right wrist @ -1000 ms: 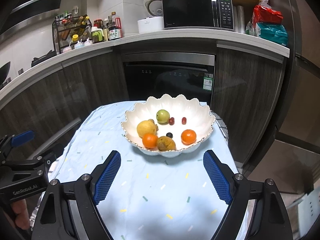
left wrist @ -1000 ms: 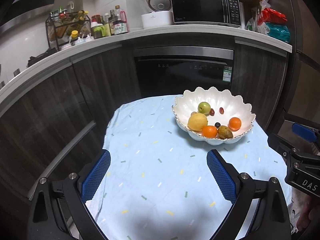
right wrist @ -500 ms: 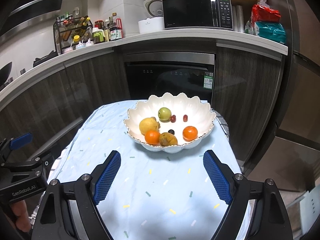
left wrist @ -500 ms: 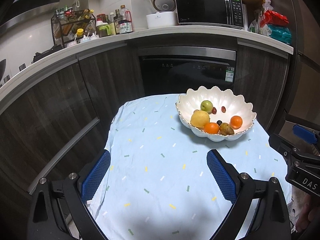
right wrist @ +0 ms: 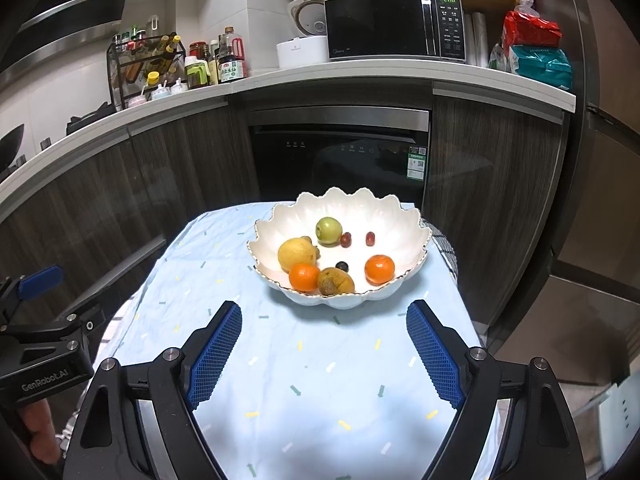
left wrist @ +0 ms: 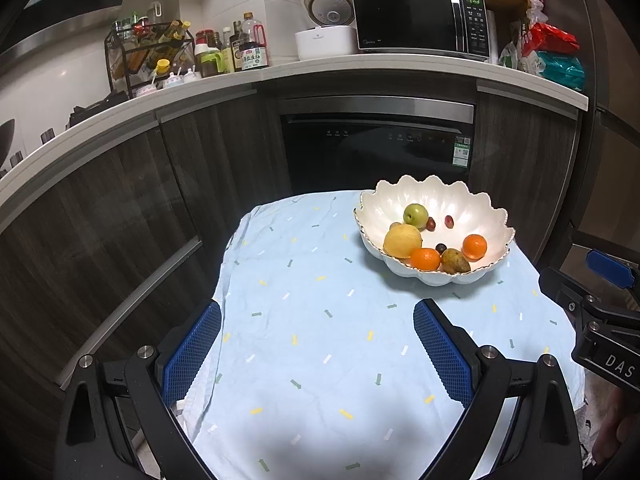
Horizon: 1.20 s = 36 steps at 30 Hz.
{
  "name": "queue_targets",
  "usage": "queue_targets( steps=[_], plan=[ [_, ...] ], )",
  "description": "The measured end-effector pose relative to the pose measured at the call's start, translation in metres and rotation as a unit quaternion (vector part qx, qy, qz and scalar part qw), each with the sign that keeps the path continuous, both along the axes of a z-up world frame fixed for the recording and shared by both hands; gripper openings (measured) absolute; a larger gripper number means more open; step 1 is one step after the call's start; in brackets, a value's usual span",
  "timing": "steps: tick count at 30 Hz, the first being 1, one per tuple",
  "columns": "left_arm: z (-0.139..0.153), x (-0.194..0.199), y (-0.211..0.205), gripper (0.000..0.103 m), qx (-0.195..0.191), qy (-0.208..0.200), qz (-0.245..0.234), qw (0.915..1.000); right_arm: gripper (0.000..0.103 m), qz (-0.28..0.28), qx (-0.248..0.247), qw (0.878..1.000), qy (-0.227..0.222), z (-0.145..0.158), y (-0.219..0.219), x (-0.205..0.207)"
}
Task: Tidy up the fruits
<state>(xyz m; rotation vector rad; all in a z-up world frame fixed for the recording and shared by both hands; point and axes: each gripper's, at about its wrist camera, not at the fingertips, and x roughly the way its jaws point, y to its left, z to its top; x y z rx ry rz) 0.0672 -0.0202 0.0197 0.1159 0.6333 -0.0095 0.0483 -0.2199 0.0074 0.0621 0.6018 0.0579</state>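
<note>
1. Fruits wait beyond our right gripper [right wrist: 324, 348] and left gripper [left wrist: 316, 356], both spread wide and empty, poised above the tablecloth [left wrist: 320, 320].
2. At twelve o'clock from the right gripper, the scalloped bowl [right wrist: 404, 216] gathers them: oranges [right wrist: 379, 269], lemon [right wrist: 296, 254], green apple [right wrist: 329, 230].

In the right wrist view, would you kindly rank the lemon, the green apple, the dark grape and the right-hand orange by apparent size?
1. Lemon
2. Right-hand orange and green apple: too alike to rank, and the apple lies farther back.
3. Dark grape

both wrist views toward shared bowl [left wrist: 434, 196]
</note>
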Motion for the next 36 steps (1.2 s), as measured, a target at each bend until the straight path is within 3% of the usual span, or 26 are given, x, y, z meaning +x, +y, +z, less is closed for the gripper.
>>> queue_targets(
  steps=[36],
  plan=[
    [-0.0035, 0.0033, -0.0014, 0.098, -0.001, 0.011, 0.000, 0.9999, 0.085, -0.006, 0.006, 1.000, 0.004, -0.0036, -0.0035, 0.0056]
  ],
)
